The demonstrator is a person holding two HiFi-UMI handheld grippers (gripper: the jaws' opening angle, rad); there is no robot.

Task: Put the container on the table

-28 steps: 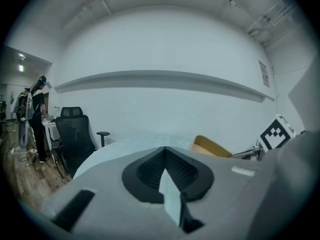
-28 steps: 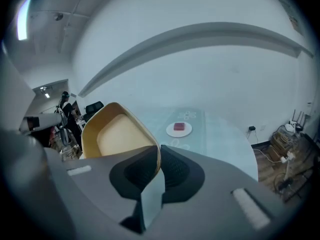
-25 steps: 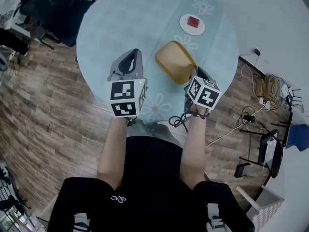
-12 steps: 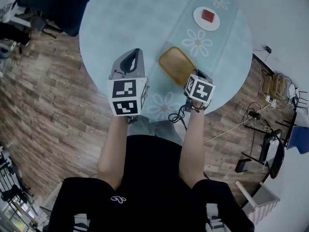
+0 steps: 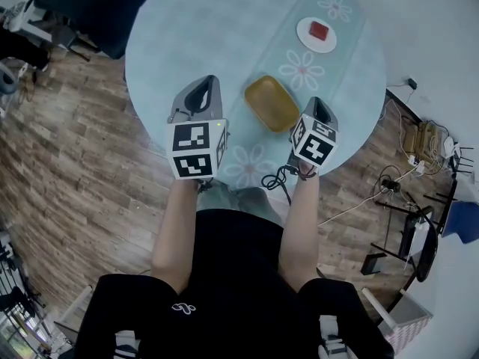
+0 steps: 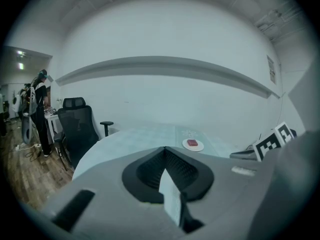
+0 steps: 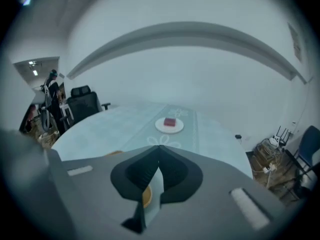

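Head view, counts:
- 1 round pale-blue bench (image 5: pixel 187 28) with a floral runner; 3 flower motifs show on the runner.
- 1 yellow container (image 5: pixel 272 103), shallow and rounded-rectangular. It lies flat on the runner at frame centre, open side up.
- 1 white plate (image 5: pixel 305 36) in the upper right, well apart from the container, carrying 1 red block (image 5: pixel 319 30).
- 2 tools, one in each hand, each with 1 marker cube.

Left tool (image 5: pixel 203 85): over the bench left of the container, near it but apart. In its own view the jaw tips are pressed together with nothing between them. Bench surface shows through the slit below the tips.

Right tool (image 5: pixel 317 103): just beside the container's lower right end. I cannot tell from the head view whether they touch. In its own view the jaw tips meet and clamp nothing. A yellow sliver of the container shows through the gap beneath them.

Background in the left gripper view: 1 black office chair (image 6: pixel 77 126) and 1 standing person (image 6: pixel 40 109) at the left edge. Cables (image 5: pixel 389 182) lie on the wood floor at the right.
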